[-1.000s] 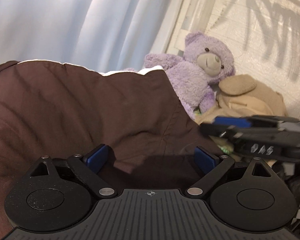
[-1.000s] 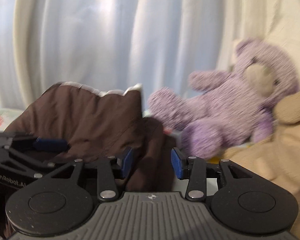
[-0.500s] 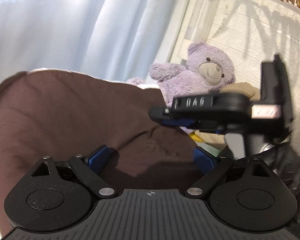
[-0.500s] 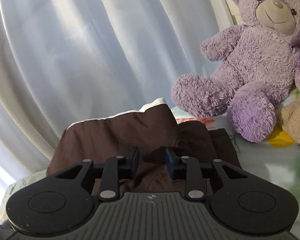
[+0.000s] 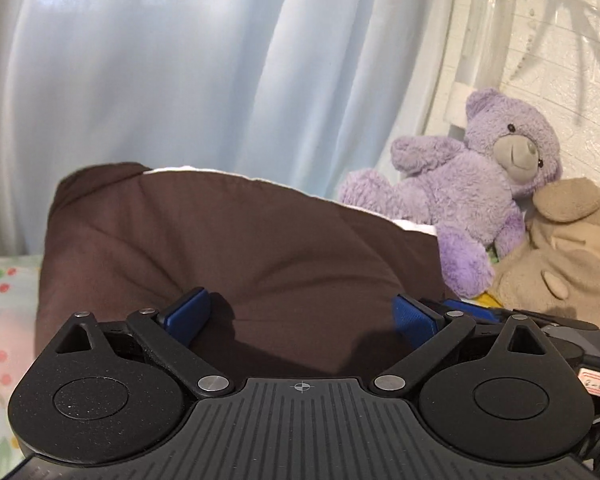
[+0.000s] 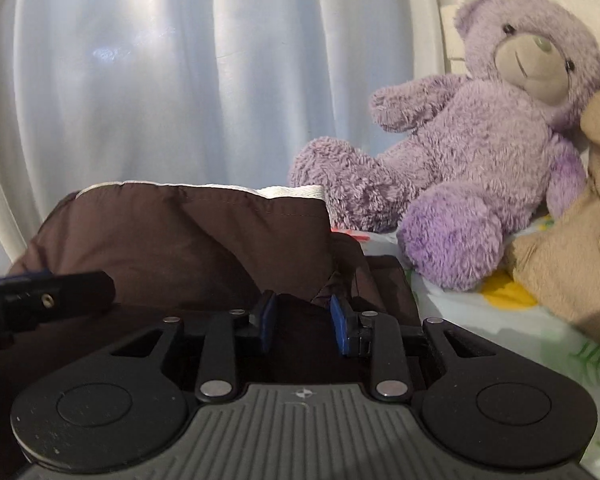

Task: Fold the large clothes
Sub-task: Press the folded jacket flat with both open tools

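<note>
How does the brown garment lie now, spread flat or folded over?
Folded over, not flat: the brown garment sits bunched in a raised mound on the bed sheet, with its white lining showing along the top edge.

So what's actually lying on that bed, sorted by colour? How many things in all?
Brown: 1, the brown garment
Purple: 1, the purple teddy bear
Tan: 1, the tan plush toy
Total: 3, all on the floral bedsheet, not counting the two handheld tools.
</note>
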Demonstrator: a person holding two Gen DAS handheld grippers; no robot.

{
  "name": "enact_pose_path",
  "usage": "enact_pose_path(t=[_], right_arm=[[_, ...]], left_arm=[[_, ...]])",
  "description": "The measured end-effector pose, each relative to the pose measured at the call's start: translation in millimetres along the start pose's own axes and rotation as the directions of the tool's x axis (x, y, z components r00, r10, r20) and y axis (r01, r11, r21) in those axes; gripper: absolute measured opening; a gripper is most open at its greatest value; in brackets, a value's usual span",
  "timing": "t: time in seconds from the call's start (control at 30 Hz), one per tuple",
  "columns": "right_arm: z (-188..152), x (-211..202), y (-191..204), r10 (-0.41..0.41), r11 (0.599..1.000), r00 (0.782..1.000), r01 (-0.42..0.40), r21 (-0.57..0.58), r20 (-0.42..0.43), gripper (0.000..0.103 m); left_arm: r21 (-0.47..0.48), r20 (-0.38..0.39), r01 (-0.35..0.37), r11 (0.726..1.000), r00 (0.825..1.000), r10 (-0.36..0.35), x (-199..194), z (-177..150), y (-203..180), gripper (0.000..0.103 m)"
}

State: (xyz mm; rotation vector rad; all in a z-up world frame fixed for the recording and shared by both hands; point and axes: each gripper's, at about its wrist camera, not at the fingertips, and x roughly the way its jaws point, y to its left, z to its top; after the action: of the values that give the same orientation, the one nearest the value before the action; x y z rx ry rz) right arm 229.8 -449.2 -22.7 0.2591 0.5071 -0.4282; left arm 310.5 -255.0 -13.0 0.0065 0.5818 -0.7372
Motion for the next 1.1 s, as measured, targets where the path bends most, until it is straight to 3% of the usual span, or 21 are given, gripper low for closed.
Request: enact_pose_path(t=[0.1, 0.23, 0.37, 0.47, 0.6, 0.77, 0.83, 1.0, 1.1], right_arm=[[2.7, -0.6, 1.3, -0.008, 1.000, 1.000, 0.008, -0.008, -0.007, 0.029], [19.1, -11.2, 14.3, -0.040, 0.998, 0.999, 0.038, -0.059, -0.037, 0.034], [49.6, -15.5, 26.8, 0.019, 0.997, 1.000, -0.019, -0.078, -0.005, 0.040], [63.3, 5.3, 27.9, 0.048, 0.997, 0.998, -0.050, -0.064, -0.031, 0.040], [50.2, 33.2, 20.3, 0.036, 0.998, 0.997, -0.039, -0.043, -0.071, 0.041], [40.4, 43.2, 17.7, 0.018, 0.999, 0.997, -0.021, -0.034, -0.077, 0.041], [39.3, 44.8, 16.1, 0.018, 0.999, 0.997, -0.020, -0.030, -0.080, 0.041], [35.6, 46.9, 13.2, 0.007, 1.000, 0.997, -0.009, -0.026, -0.074, 0.041], [33.4, 47.9, 15.8, -0.007, 0.999, 0.998, 0.005, -0.038, -0.062, 0.041]], left_arm=[[0.049, -0.020, -0.044, 0.998, 0.999, 0.045, 8.4, -4.6, -10.4, 0.101], [0.021, -0.006, -0.025, 0.999, 1.000, 0.025, -1.5, -1.2, -6.1, 0.102], [0.003, 0.004, -0.026, 1.000, 1.000, 0.026, -2.9, 0.6, -4.8, 0.102], [0.007, 0.004, -0.028, 1.000, 1.000, 0.028, -2.2, 0.5, -6.7, 0.102], [-0.054, -0.018, -0.007, 0.999, 1.000, 0.006, -7.1, 13.0, -2.0, 0.102], [-0.077, -0.054, -0.128, 0.989, 0.991, 0.125, 13.7, 45.3, 2.2, 0.102], [-0.083, -0.104, -0.132, 0.988, 0.987, 0.123, 32.0, 50.8, 7.7, 0.102], [-0.048, -0.110, -0.152, 0.987, 0.983, 0.146, 56.3, 36.1, 8.1, 0.103], [-0.074, -0.094, -0.142, 0.987, 0.986, 0.134, 59.8, 29.9, 13.3, 0.103]])
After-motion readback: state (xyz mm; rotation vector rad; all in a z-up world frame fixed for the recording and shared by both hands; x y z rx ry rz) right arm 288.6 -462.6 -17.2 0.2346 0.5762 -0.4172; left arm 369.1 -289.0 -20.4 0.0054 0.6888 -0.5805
